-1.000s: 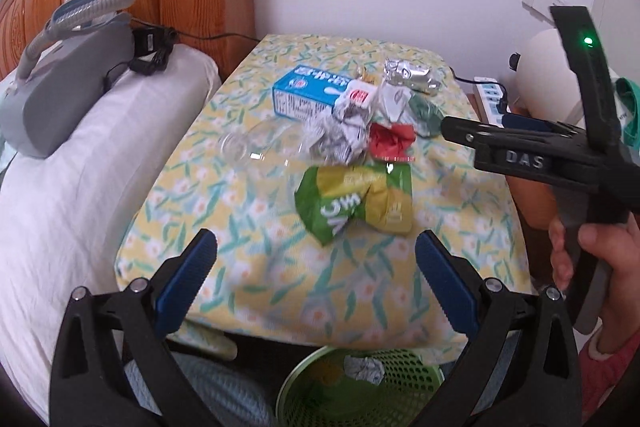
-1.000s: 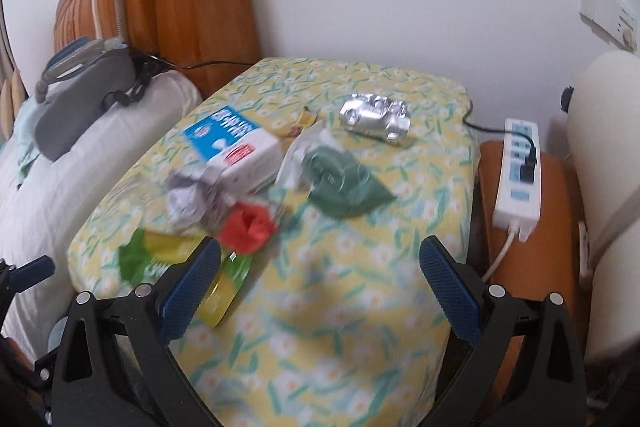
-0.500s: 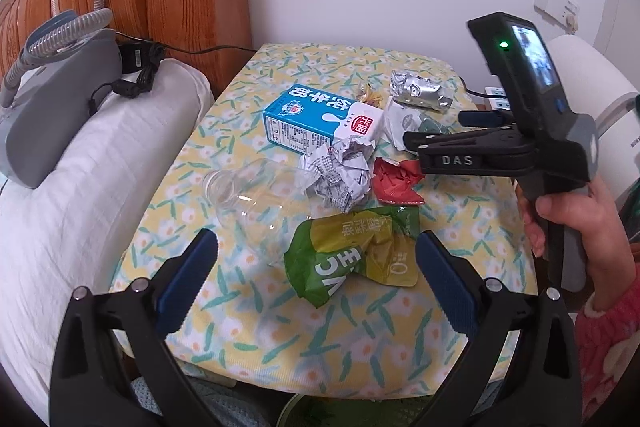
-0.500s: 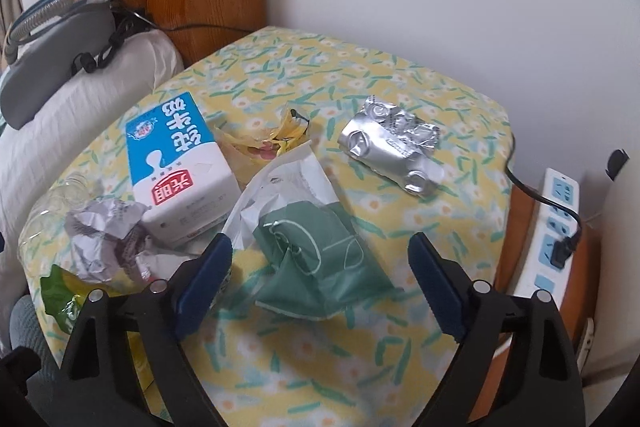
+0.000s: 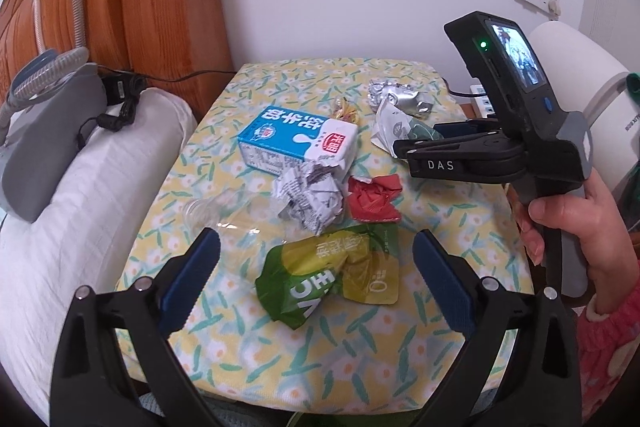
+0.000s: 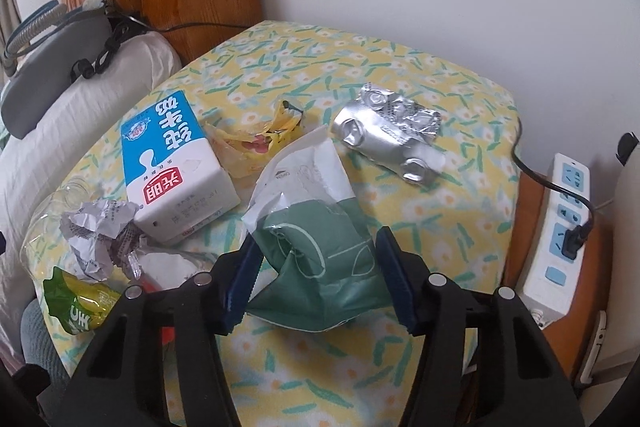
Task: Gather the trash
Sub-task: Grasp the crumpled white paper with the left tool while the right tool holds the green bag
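Trash lies on a floral-covered table [image 5: 440,227]. My right gripper [image 6: 316,279] has its jaws around a green and white wrapper [image 6: 320,239], partly closed, the pads at its sides; it also shows in the left wrist view [image 5: 416,147]. My left gripper [image 5: 316,283] is open above a green and yellow snack bag [image 5: 332,275]. Nearby lie a blue milk carton [image 5: 296,139], crumpled printed paper [image 5: 308,199], a red wrapper [image 5: 374,201], a clear plastic bottle [image 5: 224,215], a silver blister pack [image 6: 392,135] and a yellow wrapper [image 6: 260,135].
A white pillow [image 5: 80,195] with a grey device and hose [image 5: 36,131] lies left of the table. A wooden headboard [image 5: 120,7] stands behind. A white power strip [image 6: 560,235] with a black plug sits right of the table.
My right gripper has moved forward and down onto the green and white wrapper and its jaws have narrowed around it. My left gripper has moved closer to the table.
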`<state>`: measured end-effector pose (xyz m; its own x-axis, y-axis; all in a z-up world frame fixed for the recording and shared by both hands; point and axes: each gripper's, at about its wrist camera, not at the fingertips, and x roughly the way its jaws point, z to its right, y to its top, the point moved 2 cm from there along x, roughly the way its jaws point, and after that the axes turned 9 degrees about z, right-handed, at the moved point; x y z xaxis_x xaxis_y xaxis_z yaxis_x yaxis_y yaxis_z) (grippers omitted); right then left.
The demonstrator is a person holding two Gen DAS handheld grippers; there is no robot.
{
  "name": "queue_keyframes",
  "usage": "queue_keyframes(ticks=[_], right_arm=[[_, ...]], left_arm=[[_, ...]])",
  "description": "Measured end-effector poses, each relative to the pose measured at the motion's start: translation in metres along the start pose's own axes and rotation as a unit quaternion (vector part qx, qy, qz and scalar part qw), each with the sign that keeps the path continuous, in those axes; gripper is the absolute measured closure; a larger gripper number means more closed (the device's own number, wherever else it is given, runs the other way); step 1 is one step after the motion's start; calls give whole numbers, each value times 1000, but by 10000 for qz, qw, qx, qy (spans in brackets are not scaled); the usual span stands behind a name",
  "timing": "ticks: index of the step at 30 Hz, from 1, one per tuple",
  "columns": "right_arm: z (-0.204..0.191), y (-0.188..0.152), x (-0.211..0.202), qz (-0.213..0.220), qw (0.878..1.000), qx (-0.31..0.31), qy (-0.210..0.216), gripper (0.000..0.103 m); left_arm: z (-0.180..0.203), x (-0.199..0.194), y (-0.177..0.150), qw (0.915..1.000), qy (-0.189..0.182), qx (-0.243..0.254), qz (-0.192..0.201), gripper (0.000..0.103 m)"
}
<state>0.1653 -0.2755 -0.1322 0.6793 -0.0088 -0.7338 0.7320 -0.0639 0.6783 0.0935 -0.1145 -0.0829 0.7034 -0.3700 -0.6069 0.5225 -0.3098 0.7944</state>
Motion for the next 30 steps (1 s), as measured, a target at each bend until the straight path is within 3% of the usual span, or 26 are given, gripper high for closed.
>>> queue_keyframes(ticks=[9, 17, 22, 27, 30], right_arm=[[5, -13, -46, 354, 9989, 272, -114, 45], [3, -29, -65, 380, 9986, 374, 50, 45], [2, -36, -70, 383, 9982, 453, 123, 45], [-1, -41, -75, 390, 9982, 428, 168, 45], [-1, -42, -77, 417, 9978, 469, 207, 45]], left_arm=[[-9, 30, 13, 9995, -43, -259, -195, 19], [-6, 51, 23, 9995, 51, 49, -304, 30], [0, 59, 21, 9976, 126, 552, -391, 38], [10, 74, 19, 9860, 124, 1477, -764, 55], [15, 77, 18, 9793, 42, 1793, -934, 65]])
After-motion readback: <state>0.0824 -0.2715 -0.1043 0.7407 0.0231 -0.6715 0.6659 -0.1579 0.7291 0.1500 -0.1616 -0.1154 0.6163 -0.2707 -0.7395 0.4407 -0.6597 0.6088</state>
